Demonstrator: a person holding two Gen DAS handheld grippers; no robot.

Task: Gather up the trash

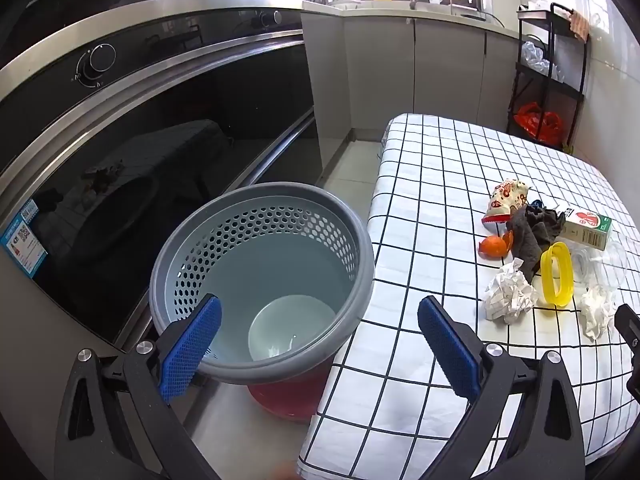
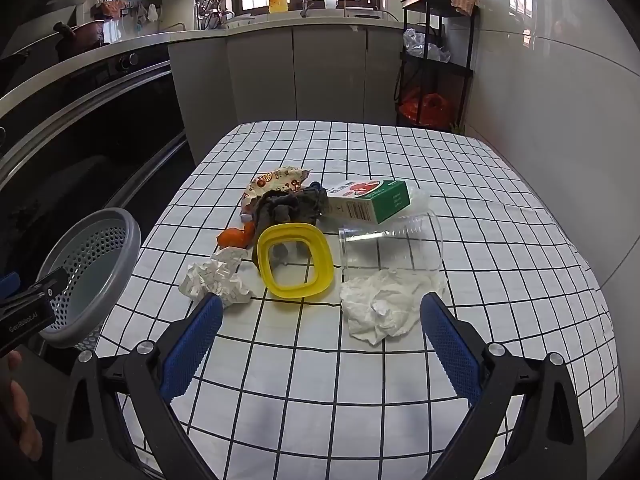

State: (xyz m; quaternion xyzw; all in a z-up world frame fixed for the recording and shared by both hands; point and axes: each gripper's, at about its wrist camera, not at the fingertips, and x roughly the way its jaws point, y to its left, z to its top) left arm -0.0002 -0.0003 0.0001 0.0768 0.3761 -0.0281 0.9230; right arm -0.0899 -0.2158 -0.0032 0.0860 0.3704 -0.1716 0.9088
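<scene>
From the left wrist view, the left gripper (image 1: 318, 344) hangs with its blue pads spread wide and nothing between them, tilted down over the rim of the grey perforated waste basket (image 1: 224, 216), which stands on the floor just beside the edge of the checked tablecloth (image 1: 432, 184) and looks empty but for its pale bottom. The trash lies in one cluster on the cloth, well to the far side of the basket: a crumpled paper ball (image 1: 510, 292) nearest, then a yellow ring-shaped lid (image 1: 557, 274), orange peel (image 1: 494, 245), a dark rag (image 1: 534, 230) and a small carton (image 1: 586, 225). The basket's open mouth is narrow against the table edge, so a piece dropped early would likely fall to the floor. From the right wrist view, the right gripper (image 2: 320, 344) is likewise wide open and empty, poised above bare cloth just short of the cluster, with a white tissue (image 2: 384, 306) close to its right pad and the paper ball near its left. A clear plastic cup (image 2: 394, 242) lies on its side just beyond the tissue, touching the carton; it could roll off if nudged. The rag drapes over a printed snack wrapper (image 2: 276, 180), so grabbing one may drag others, and loose cloth may bunch under a low pinch.
</scene>
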